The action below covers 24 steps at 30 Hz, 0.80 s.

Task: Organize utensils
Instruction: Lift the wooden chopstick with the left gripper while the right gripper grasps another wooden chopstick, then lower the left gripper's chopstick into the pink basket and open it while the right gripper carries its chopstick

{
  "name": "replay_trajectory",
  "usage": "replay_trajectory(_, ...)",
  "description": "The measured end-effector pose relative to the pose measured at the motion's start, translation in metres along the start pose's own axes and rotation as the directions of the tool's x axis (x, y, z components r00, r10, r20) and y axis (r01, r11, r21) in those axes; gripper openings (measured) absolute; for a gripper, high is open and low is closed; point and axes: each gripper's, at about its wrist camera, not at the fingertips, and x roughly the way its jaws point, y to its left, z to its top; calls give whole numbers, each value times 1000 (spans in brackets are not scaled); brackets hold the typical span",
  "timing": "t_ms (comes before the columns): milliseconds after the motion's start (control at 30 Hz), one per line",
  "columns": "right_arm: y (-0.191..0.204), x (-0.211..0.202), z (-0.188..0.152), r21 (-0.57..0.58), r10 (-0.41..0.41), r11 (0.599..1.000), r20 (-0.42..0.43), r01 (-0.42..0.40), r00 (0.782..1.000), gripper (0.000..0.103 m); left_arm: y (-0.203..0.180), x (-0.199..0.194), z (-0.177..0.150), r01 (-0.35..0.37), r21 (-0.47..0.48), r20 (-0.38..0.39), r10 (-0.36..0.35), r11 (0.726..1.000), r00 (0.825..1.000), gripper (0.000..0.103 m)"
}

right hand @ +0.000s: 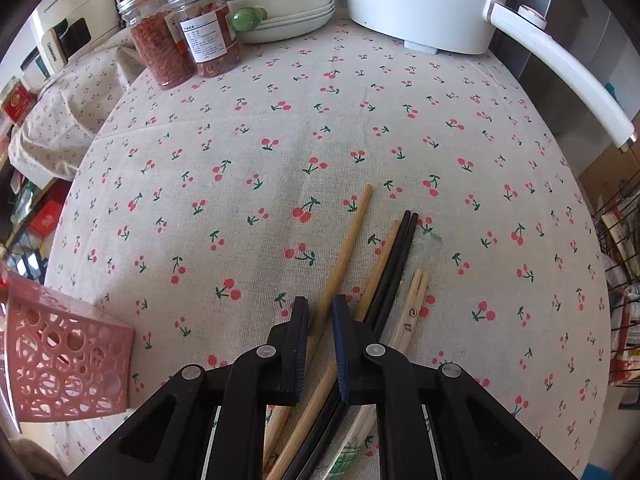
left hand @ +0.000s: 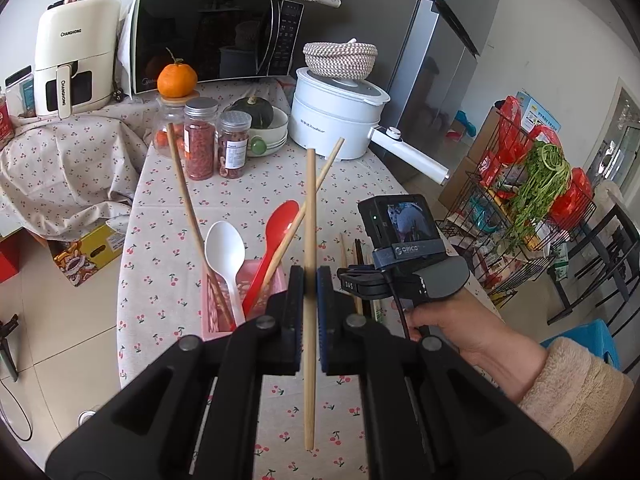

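My left gripper (left hand: 310,280) is shut on a wooden chopstick (left hand: 310,200) and holds it upright just right of the pink holder (left hand: 216,312). In the holder stand a white spoon (left hand: 224,244), a red spoon (left hand: 282,220) and two slanting chopsticks (left hand: 184,200). My right gripper (right hand: 320,312) points steeply down onto a loose pile of chopsticks (right hand: 394,276) on the cherry-print cloth. Its jaws are closed in on one wooden chopstick (right hand: 352,232), which still lies on the cloth. Two black chopsticks (right hand: 400,256) and a pale pair lie just to its right. The same right gripper (left hand: 360,284) shows in the left wrist view, in a person's hand.
Two jars (right hand: 180,48), stacked plates (right hand: 288,20) with a squash, and a white electric pot (right hand: 420,4) with its long handle (right hand: 560,68) line the table's far side. The pink holder (right hand: 68,364) stands at the near left. A microwave (left hand: 212,36) and a wire rack (left hand: 532,200) lie beyond.
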Motion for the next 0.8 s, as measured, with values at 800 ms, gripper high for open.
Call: replay_trajectory(800,-29,-158,-57,41,288,947,323,-318,901,7,-16,-15,4,16,2,69,-16,1000,998,7)
